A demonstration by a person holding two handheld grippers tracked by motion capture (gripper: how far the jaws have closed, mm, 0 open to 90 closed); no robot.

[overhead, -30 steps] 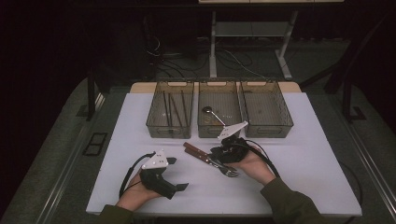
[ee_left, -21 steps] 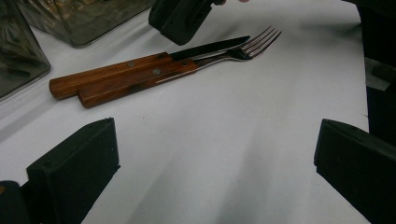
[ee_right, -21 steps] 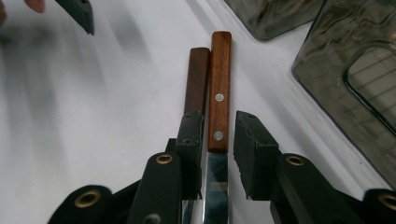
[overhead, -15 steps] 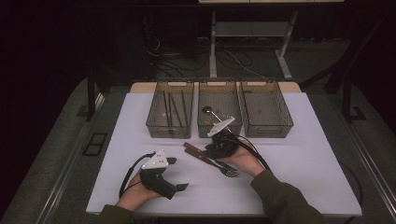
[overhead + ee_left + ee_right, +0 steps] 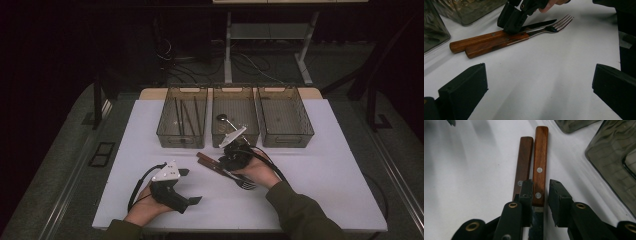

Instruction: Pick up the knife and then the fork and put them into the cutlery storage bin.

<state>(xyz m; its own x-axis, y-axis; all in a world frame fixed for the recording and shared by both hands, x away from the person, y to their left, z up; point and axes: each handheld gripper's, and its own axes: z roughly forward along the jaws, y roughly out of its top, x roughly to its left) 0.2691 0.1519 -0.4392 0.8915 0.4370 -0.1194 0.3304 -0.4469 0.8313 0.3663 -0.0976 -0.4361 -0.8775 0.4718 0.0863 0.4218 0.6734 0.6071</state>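
Note:
A wooden-handled knife [image 5: 541, 157] and a wooden-handled fork [image 5: 525, 157] lie side by side on the white table [image 5: 325, 175]. My right gripper [image 5: 541, 195] is down over the knife's handle. One jaw is wedged between the two handles, and the other stands a sliver off the knife's far side, so it is open. In the high view the right gripper [image 5: 225, 160] sits over the handles [image 5: 206, 160] and the fork's head [image 5: 246, 184] lies beside the hand. My left gripper [image 5: 190, 186] rests on the table, wide open and holding nothing. It faces the fork [image 5: 496, 46], the knife [image 5: 474, 41] and the right gripper [image 5: 512, 21].
Three clear bins stand in a row at the back. The left bin [image 5: 165, 131] holds dark rods, the middle bin [image 5: 235, 137] a spoon [image 5: 222, 118], and the right bin [image 5: 305, 125] shows nothing inside. There is bare table to the right and along the front edge.
My right gripper has slid left along the cutlery and sunk onto the wooden handles. The left gripper has stayed put.

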